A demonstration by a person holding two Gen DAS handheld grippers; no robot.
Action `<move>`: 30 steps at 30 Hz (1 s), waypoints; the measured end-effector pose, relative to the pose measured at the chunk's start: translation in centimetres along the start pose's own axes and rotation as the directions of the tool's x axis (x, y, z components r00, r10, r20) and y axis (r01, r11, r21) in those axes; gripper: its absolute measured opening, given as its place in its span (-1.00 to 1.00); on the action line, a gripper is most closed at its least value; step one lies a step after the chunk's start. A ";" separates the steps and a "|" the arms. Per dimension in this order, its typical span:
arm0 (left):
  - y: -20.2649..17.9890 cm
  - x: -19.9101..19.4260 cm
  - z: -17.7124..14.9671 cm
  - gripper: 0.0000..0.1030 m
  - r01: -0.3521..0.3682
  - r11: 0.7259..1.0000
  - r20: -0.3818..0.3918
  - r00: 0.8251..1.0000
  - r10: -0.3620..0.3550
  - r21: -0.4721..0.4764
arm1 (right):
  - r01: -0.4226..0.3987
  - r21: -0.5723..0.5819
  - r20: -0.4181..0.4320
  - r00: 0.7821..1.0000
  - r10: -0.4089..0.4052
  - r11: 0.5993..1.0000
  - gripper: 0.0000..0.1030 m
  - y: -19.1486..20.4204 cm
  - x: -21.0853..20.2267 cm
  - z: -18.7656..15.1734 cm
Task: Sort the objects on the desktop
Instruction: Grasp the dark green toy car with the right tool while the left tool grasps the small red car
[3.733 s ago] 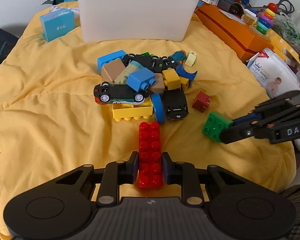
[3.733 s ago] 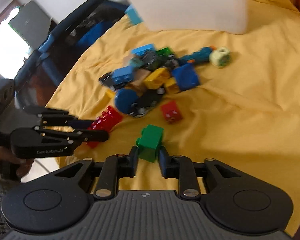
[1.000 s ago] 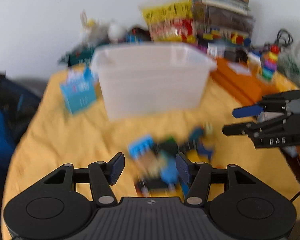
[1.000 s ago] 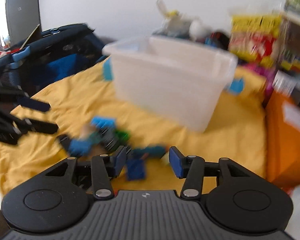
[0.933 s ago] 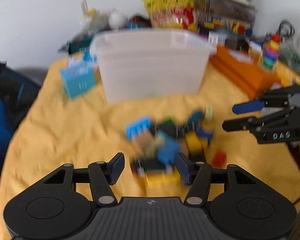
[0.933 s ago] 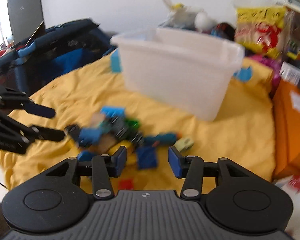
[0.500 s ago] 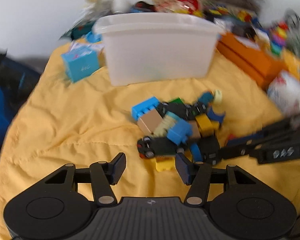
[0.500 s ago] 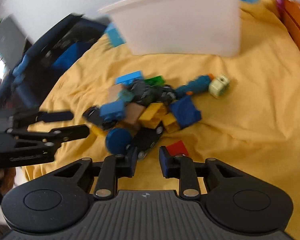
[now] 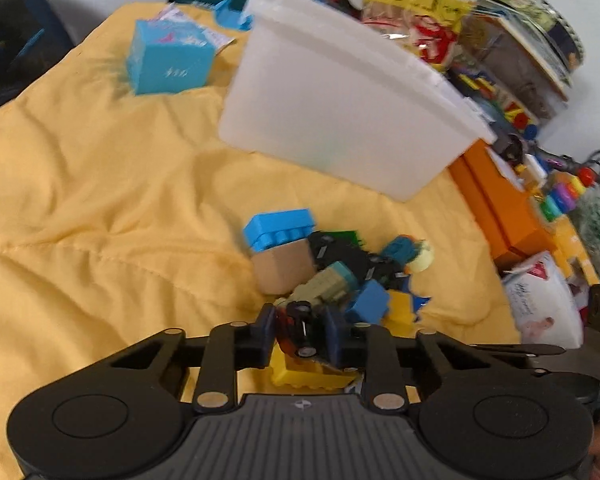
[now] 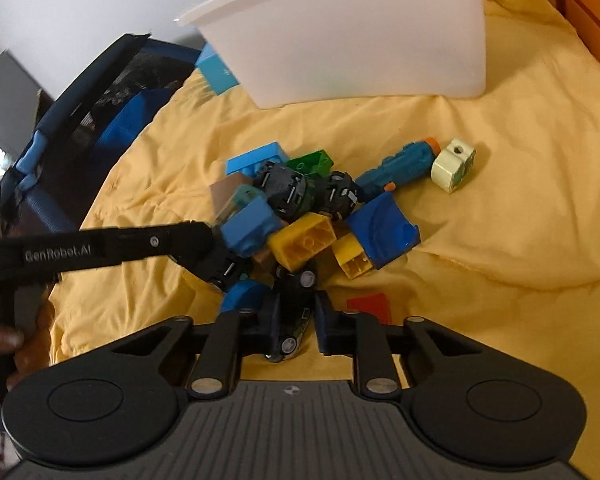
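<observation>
A pile of toy bricks and cars lies on the yellow cloth (image 9: 100,184) in front of the white bin (image 9: 340,92). My left gripper (image 9: 300,334) is shut on a black toy car with red trim (image 9: 298,326), just above a yellow brick (image 9: 300,376). My right gripper (image 10: 298,318) is shut on another black toy car (image 10: 296,308) at the near edge of the pile. A red block (image 10: 370,304) lies just right of it. In the right wrist view the left gripper (image 10: 196,240) reaches in from the left.
The white bin (image 10: 360,32) stands behind the pile. A light-blue box (image 9: 168,64) sits left of it. An orange box (image 9: 500,208) and a wipes pack (image 9: 540,308) line the right side. A dark blue bag (image 10: 80,128) lies off the left edge.
The red and green bricks held earlier are gone from the grippers. Both grippers came down open from bin height to the pile, and each has shut on a black toy car.
</observation>
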State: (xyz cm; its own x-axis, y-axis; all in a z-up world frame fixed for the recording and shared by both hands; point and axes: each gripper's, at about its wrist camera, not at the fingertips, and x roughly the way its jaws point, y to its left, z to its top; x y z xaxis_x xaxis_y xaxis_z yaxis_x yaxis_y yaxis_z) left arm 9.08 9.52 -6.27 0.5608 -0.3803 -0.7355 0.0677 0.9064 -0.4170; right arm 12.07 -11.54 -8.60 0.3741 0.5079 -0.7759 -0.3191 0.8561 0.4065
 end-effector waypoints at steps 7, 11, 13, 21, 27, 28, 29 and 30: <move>-1.0 -3.1 -0.9 -0.68 0.073 0.996 -0.032 0.997 -0.072 0.052 | -0.005 -0.140 -0.015 1.000 0.003 0.990 -0.69 -0.2 -2.5 -0.7; -1.3 -4.8 -1.7 -0.68 0.110 0.991 -0.071 0.992 -0.105 0.072 | -0.006 -0.264 -0.042 0.999 -0.005 0.965 -0.69 -0.4 -4.5 -1.5; -1.6 -5.6 -2.2 -0.68 0.100 0.989 -0.094 0.992 -0.090 0.108 | 0.042 -0.341 -0.037 0.998 -0.058 0.939 -0.69 -0.1 -5.4 -2.1; -2.7 -6.0 -3.3 -0.68 -0.129 0.957 -0.115 0.980 0.163 0.259 | 0.266 -0.521 0.054 0.959 -0.279 0.811 -0.69 0.3 -7.0 -3.6; -6.1 -2.9 -3.4 -0.66 -0.243 0.908 -0.041 0.961 0.272 0.342 | 0.315 -0.588 0.084 0.940 -0.331 0.745 -0.68 1.4 -5.1 -4.9; -6.7 -2.4 -3.6 -0.65 -0.248 0.905 -0.030 0.961 0.274 0.346 | 0.306 -0.594 0.085 0.944 -0.320 0.744 -0.62 1.8 -4.9 -5.2; -7.2 -1.9 -3.7 -0.65 -0.244 0.909 -0.019 0.964 0.266 0.338 | 0.299 -0.598 0.089 0.947 -0.309 0.744 -0.52 2.1 -4.9 -5.4; -7.7 -1.6 -4.0 -0.62 -0.239 0.916 -0.010 0.967 0.256 0.323 | 0.284 -0.593 0.085 0.953 -0.292 0.753 -0.40 2.2 -4.9 -5.5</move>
State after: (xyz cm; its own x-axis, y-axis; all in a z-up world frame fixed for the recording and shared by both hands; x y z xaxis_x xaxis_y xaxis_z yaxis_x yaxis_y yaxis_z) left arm 4.33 2.43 -3.99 0.5510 -0.1378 -0.8230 0.1948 0.9803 -0.0338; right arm 4.70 -12.67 -6.54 0.5235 0.2419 -0.8169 -0.6507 0.7325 -0.2001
